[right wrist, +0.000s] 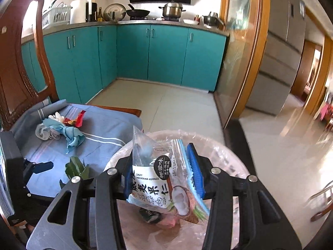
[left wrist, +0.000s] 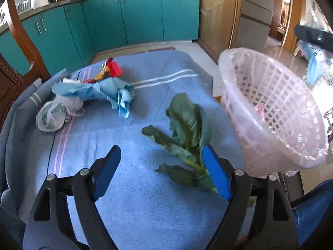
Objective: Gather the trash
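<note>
Basket (right wrist: 218, 145) (contents blurred) behind packet (right wrist: 158, 179).

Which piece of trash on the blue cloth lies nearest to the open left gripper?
The green leafy vegetable: its stem lies beside one pad of the left gripper. The crumpled blue paper and red wrapper lie farther away.

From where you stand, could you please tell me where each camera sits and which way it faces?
Left wrist: rides the left tongs, tilted down at the blue cloth; open jaws straddle the leafy greens, and a jeans leg shows at right.
Right wrist: rides the right tongs, over the pink basket, facing the teal cabinets; jaws shut on a snack bag.
Shared: greens, basket, blue rag, red wrapper, cabinets; each view also catches the other tongs.
</note>
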Tool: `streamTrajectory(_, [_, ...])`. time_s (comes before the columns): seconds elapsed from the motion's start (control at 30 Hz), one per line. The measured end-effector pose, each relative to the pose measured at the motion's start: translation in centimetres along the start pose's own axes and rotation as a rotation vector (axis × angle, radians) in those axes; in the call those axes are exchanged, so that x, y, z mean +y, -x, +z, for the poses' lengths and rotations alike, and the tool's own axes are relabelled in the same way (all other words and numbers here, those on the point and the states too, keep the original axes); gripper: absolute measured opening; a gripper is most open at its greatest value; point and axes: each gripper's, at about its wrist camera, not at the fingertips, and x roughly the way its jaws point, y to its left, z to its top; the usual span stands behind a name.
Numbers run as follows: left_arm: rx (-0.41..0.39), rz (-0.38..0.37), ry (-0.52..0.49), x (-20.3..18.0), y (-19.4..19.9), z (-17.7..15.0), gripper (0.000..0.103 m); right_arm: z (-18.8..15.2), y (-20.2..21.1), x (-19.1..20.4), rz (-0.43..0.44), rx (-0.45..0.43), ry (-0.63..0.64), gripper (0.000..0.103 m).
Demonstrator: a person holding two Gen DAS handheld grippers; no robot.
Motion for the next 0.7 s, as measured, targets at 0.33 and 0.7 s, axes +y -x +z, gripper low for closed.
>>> streamTrajectory(0.33, [0.025,-0.006,0.001,0.1,-1.7,-0.1,0.079,-0.3,-0.5,3.1,-0.108,-0.007,0.117,0.046])
streamTrajectory(0.7, [0.030,-0.088,-0.014,-0.5,-1.7,-0.1,0.049,-0.4,-0.3,4.5,-0.088,-0.001,0.141,0.046])
